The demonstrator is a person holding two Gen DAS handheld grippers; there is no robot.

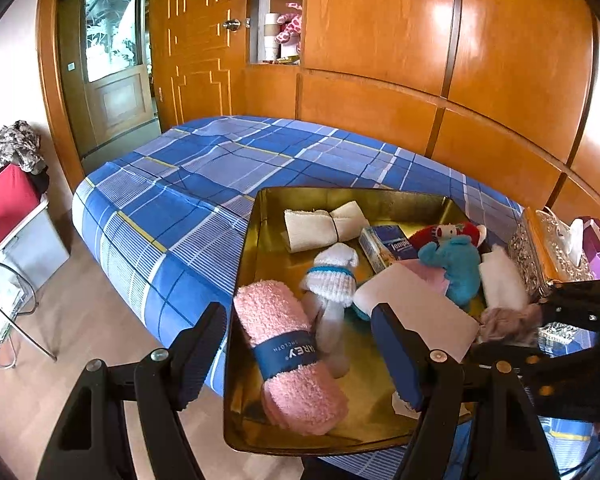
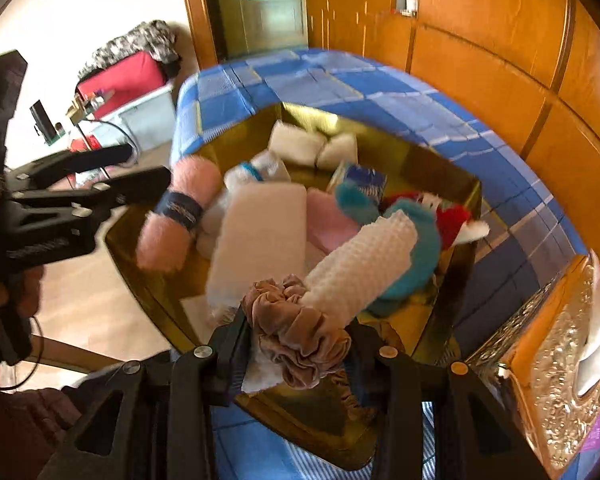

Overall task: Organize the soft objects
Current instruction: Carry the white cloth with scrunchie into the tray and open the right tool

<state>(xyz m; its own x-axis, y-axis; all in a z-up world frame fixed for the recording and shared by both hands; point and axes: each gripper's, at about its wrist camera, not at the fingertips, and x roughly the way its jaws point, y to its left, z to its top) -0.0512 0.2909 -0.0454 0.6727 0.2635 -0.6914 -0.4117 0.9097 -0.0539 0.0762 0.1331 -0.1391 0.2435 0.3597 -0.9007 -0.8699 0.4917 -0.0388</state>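
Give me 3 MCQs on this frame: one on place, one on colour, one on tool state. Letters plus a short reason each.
1. Where does the pink rolled towel lie?
A. on the floor
B. in the gold tray, at its near left side
C. on the wardrobe shelf

2. What colour is the band around that towel?
A. dark blue
B. yellow
C. red

3. What state is the right tool in?
A. open over the bed
B. shut on nothing
C. shut on the beige velvet scrunchie

Key:
1 B: the left wrist view shows the towel resting inside the tray by its left wall.
2 A: a dark blue printed band wraps the roll's middle.
3 C: the right wrist view shows the scrunchie bunched between the fingers; a white waffle cloth roll lies just beyond it. The left tool stands open.
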